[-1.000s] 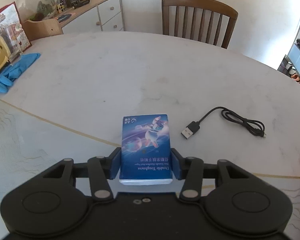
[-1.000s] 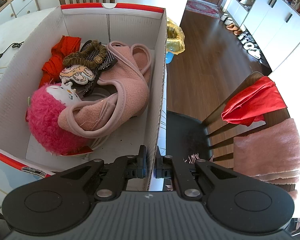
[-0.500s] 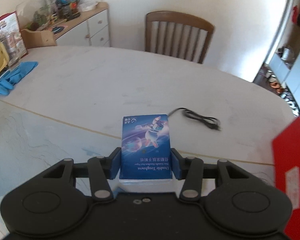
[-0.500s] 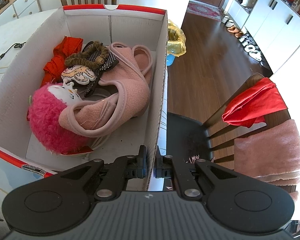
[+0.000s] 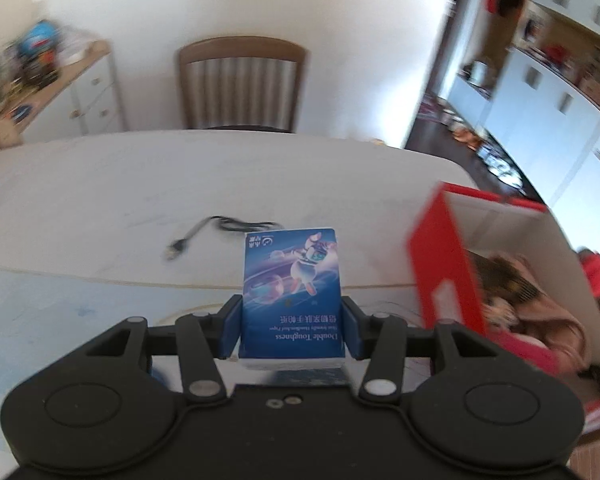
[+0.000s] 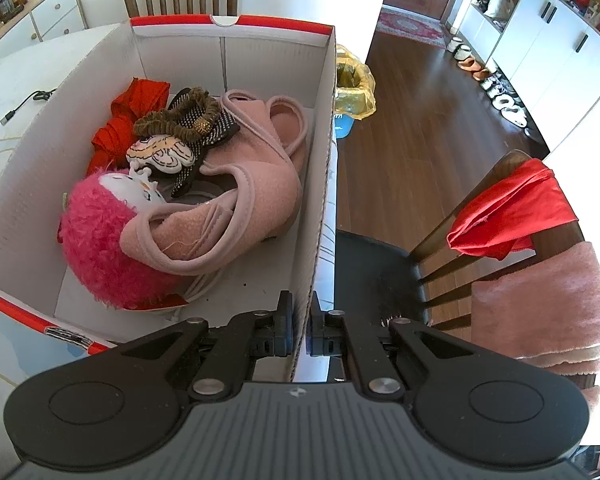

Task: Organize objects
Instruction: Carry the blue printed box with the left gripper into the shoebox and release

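Note:
My left gripper [image 5: 292, 330] is shut on a blue tissue pack [image 5: 292, 288] and holds it above the white table [image 5: 140, 184]. The red and white cardboard box [image 5: 440, 264] lies to the right of the pack in the left wrist view. My right gripper [image 6: 299, 330] is shut on the right wall of the box [image 6: 320, 184]. Inside the box lie a pink fluffy toy [image 6: 100, 248], pink slippers [image 6: 236, 200], a red cloth [image 6: 132, 120] and a dark hair accessory [image 6: 192, 116].
A black USB cable [image 5: 220, 230] lies on the table left of the pack; it also shows in the right wrist view [image 6: 24, 104]. A wooden chair [image 5: 240, 84] stands behind the table. Another chair [image 6: 500, 240] with red and pink cloths stands right of the box.
My left gripper has swung to the right with the tissue pack, so the box has come into its view. The right gripper stays clamped on the box wall.

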Demonstrator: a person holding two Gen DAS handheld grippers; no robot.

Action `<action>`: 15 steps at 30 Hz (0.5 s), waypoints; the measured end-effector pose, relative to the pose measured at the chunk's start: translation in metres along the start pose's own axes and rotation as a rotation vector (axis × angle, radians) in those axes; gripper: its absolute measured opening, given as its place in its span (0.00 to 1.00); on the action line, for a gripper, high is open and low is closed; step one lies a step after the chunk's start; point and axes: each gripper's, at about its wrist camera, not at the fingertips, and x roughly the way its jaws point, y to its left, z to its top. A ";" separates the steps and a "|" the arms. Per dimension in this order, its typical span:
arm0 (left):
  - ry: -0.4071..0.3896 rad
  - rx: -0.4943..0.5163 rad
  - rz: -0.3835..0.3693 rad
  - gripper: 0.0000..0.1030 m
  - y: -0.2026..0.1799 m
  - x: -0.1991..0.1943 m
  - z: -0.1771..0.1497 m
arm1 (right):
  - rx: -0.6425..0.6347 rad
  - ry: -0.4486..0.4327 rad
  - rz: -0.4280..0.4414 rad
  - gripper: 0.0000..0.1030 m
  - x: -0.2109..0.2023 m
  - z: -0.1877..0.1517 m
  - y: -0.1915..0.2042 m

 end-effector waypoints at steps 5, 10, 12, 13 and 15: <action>0.020 0.126 -0.086 0.47 -0.048 0.000 -0.009 | 0.004 -0.010 0.006 0.05 -0.001 0.001 -0.001; 0.033 0.226 -0.147 0.47 -0.092 0.006 -0.013 | 0.002 -0.011 0.006 0.05 -0.001 0.001 -0.001; 0.033 0.268 -0.165 0.47 -0.112 0.005 -0.016 | 0.000 -0.013 0.003 0.05 -0.002 0.002 0.000; 0.033 0.286 -0.172 0.47 -0.122 0.006 -0.016 | -0.001 -0.016 0.003 0.05 -0.002 0.003 0.000; 0.032 0.320 -0.191 0.47 -0.140 0.007 -0.016 | -0.001 -0.019 0.004 0.05 -0.004 0.004 0.000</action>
